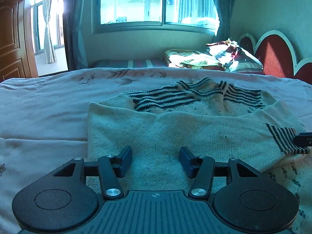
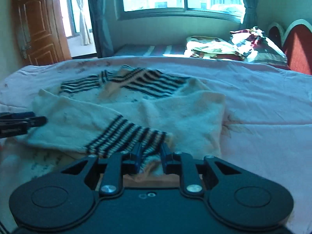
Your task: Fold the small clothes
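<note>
left claw (image 1: 155, 160) released over sweater (image 1: 175, 128) | right claw (image 2: 151, 156) grasping striped cuff (image 2: 126, 136), so I can place the sleeve across | bed (image 2: 263, 105)

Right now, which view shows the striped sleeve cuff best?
The right wrist view: the striped cuff lies whole, its end between the right gripper fingers. The left wrist view shows that cuff only at its right edge, small.
</note>
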Demonstrator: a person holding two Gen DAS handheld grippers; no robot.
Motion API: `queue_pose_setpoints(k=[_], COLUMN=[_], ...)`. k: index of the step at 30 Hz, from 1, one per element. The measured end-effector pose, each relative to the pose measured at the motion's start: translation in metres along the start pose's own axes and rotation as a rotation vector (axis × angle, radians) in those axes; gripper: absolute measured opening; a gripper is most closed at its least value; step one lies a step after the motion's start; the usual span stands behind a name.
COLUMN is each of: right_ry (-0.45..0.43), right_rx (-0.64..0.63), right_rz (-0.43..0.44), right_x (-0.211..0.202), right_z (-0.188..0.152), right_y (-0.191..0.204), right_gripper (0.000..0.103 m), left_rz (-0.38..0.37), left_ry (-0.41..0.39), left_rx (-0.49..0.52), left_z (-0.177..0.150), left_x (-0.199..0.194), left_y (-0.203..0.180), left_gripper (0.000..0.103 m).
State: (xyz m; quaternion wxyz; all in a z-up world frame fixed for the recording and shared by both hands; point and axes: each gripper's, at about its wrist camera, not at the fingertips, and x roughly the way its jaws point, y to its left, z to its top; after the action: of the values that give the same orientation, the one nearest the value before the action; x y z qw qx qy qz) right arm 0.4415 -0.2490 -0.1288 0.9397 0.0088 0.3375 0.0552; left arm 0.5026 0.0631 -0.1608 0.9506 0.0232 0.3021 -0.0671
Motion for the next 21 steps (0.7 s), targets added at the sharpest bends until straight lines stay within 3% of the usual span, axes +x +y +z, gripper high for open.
queue_pose_setpoints(k=[3,6,8,9,10,13,19,21], right_ry=[-0.045,0.003,0.046,0.055,0.058,0.037,0.044,0.042], right_rx=[0.174,0.249,0.227,0.193,0.142,0.006,-0.059,-0.032], right_rz=[0.055,0.161,0.229,0.241,0.267,0.255,0.237,0.226], right_x=[-0.020,-0.018,-0.010,-0.006,-0.004,-0.007,0.003,-0.003], right_z=[-0.002,-0.004,-0.007,-0.007,-0.008,-0.003,-0.004,-0.002], right_y=[-0.028,-0.039,-0.035,-0.031,-0.028,-0.022,-0.025,-0.028], right_gripper=[0.030,0.033,0.030,0.022,0.007,0.006,0.006,0.017], left_rz=[0.024,0.022,0.020,0.020,0.017,0.004,0.009,0.010], left_ry=[-0.002,0.012,0.012,0.012,0.012,0.014,0.002,0.007], left_rx=[-0.006,-0.036,-0.043,-0.042,-0.035,-0.029,-0.024,-0.030], left_z=[-0.003,-0.011,-0.017,-0.019,-0.020,-0.020,-0.022,-0.020], left_x=[-0.016,-0.023,-0.026,-0.027,-0.028,-0.026,-0.025,-0.026], left_y=[0.006,0.016,0.019,0.020,0.021,0.025,0.023,0.023], left_gripper=[0.054,0.055,0.055,0.054,0.054,0.055,0.055,0.055])
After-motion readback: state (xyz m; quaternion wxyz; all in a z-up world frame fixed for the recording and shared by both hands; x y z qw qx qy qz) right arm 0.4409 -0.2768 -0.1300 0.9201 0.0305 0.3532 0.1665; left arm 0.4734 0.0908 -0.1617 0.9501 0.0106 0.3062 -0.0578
